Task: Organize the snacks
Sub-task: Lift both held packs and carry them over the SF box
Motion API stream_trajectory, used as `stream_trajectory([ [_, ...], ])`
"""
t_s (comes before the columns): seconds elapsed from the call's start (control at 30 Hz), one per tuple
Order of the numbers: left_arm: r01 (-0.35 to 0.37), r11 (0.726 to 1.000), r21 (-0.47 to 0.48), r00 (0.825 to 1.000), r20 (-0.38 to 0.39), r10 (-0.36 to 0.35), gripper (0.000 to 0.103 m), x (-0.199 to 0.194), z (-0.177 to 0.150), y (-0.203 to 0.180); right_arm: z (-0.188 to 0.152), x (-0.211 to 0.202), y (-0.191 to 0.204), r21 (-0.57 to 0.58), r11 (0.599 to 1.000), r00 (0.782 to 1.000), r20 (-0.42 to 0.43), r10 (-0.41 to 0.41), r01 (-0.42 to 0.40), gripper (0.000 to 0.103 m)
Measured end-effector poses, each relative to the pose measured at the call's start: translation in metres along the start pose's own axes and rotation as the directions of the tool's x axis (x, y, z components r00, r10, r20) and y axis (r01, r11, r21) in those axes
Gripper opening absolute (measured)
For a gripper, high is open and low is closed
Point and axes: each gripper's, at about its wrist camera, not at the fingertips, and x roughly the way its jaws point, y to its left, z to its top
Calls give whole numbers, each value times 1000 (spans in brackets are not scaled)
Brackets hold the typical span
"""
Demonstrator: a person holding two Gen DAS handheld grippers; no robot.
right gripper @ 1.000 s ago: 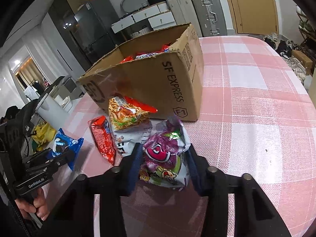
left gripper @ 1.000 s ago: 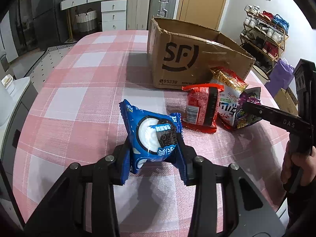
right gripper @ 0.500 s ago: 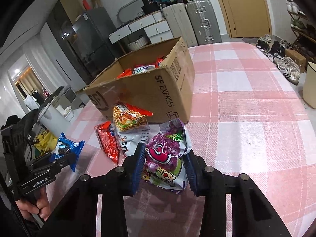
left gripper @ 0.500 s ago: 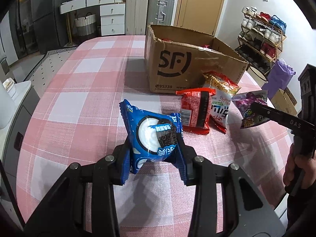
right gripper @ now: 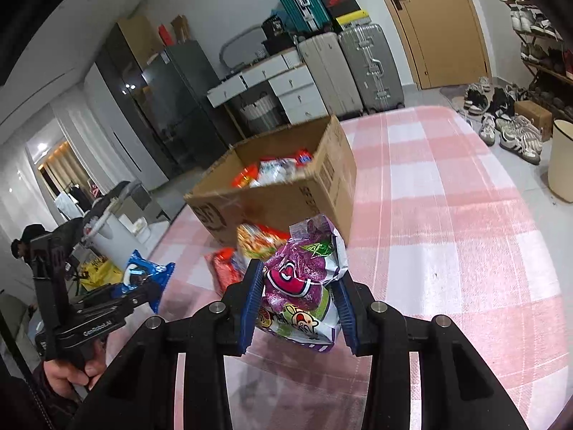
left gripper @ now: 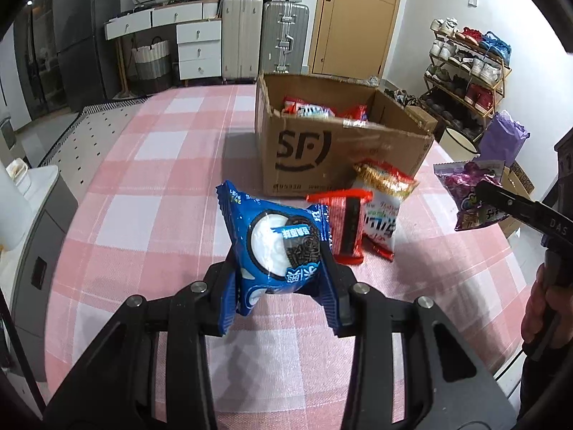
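Blue foil wraps the puffy cookie packet (left gripper: 275,247), printed with a white cream disc and a dark sandwich biscuit under a band of white characters too small to read; the left gripper (left gripper: 279,283) pinches it by its lower half between both blue-lined pads, clear of the pink-and-white checked tablecloth (left gripper: 143,186). The right gripper (right gripper: 299,304) is clamped on a crinkled purple-and-white snack bag (right gripper: 304,286) showing a red heart-like shape and cartoon faces, held in the air just in front of the open brown cardboard box (left gripper: 340,150). That box carries a large black "SF" logo on one wall, with small digits beneath it that are not sharp enough to read; red, white and blue packets lie inside. On the cloth against the box's front lie a red ridged packet (left gripper: 345,229) with a dark stripe and a white pouch (left gripper: 381,211) with a gold-and-red top, touching each other. The left tool's handle reads "GenRobot.AI" in the right wrist view; the right tool's finger reads "DAS" in the left wrist view.
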Motion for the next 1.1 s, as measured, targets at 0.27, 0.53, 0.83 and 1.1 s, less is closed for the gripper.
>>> stream_trajectory([
  [0.27,26,999,28,999,42,-27,36,-16,36,-4,27,-19,28,-59,998,999,43,29,-27,39],
  [0.53,7,998,68,997,80,-12,36,-26,71,-14,64,-26,51,-120,992,996,77,54,-45,39],
  [0.83,2,994,114,994,107,-14,36,-24,115,-28,101,-25,67,-157,986,993,99,70,-54,39],
  [1.1,20,988,151,994,107,-37,36,-14,153,-46,131,-15,71,-185,982,993,97,65,-46,39],
])
